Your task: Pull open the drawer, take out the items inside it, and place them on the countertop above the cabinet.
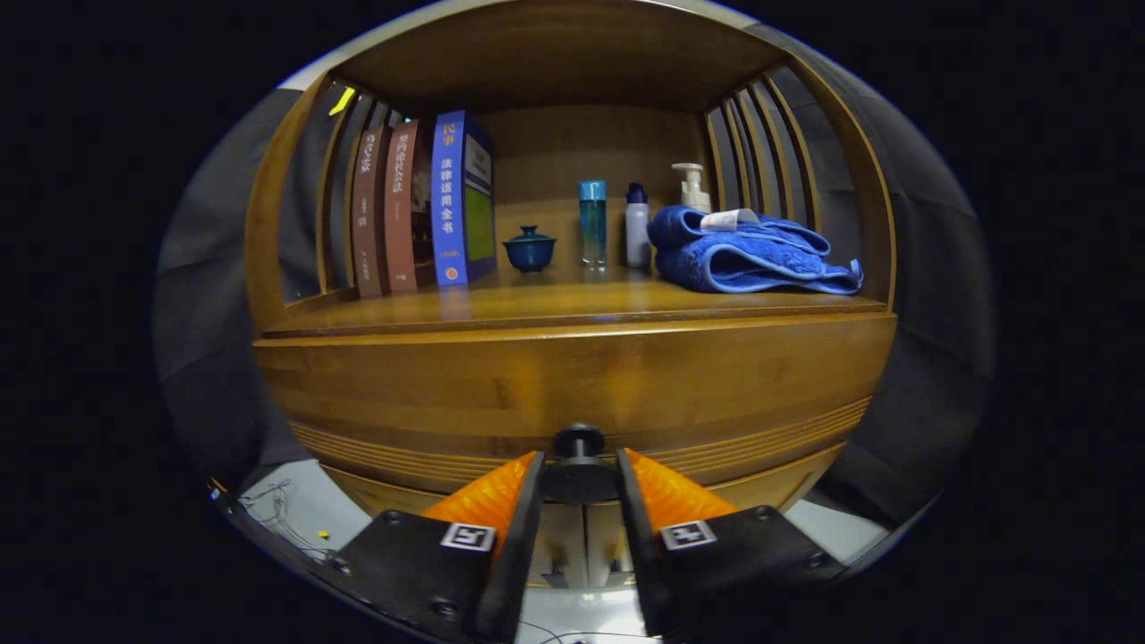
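Cabinet shelf above, drawer below, gripper at the knob.

The gripper point(579, 478) sits at 6 o'clock, its fingers point(490, 496) on either side of the drawer knob point(579, 441), which stands on the drawer front point(572, 385). Above lies the countertop point(537, 304). On it, from 10 to 2 o'clock: three upright books point(420, 204), a lidded cup point(529, 249), a tall bottle point(592, 222), a smaller bottle point(637, 225), then a folded towel point(747, 252) with a pump bottle point(691, 186) behind it.

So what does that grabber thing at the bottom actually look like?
The gripper has two ribbed orange fingers on black plastic bodies held with screws. Each body carries a small square black-and-white marker. A pale rail runs between the bodies.
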The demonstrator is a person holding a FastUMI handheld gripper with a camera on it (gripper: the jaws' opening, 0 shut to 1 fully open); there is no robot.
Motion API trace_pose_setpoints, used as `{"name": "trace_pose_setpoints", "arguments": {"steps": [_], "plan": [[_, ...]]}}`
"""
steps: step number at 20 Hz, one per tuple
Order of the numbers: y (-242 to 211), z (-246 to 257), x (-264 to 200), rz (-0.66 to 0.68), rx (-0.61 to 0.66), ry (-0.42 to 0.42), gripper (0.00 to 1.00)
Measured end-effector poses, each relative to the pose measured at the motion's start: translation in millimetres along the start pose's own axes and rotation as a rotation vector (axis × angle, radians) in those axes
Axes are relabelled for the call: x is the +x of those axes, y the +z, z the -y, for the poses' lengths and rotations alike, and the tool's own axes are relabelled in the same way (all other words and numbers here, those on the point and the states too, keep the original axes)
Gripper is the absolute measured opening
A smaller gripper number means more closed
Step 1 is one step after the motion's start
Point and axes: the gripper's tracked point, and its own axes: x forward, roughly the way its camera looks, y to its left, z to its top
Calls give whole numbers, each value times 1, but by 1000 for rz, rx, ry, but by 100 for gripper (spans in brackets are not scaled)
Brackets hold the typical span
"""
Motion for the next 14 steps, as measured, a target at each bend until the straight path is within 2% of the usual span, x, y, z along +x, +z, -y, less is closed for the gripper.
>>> {"name": "trace_pose_setpoints", "arguments": {"steps": [4,5,8,14], "plan": [[-3,2,4,14,-36,3,37],[-2,2,-1,7,-35,3,30],[-5,3,-11,-1,2,0,30],[-18,6,-66,8,3,8,29]]}}
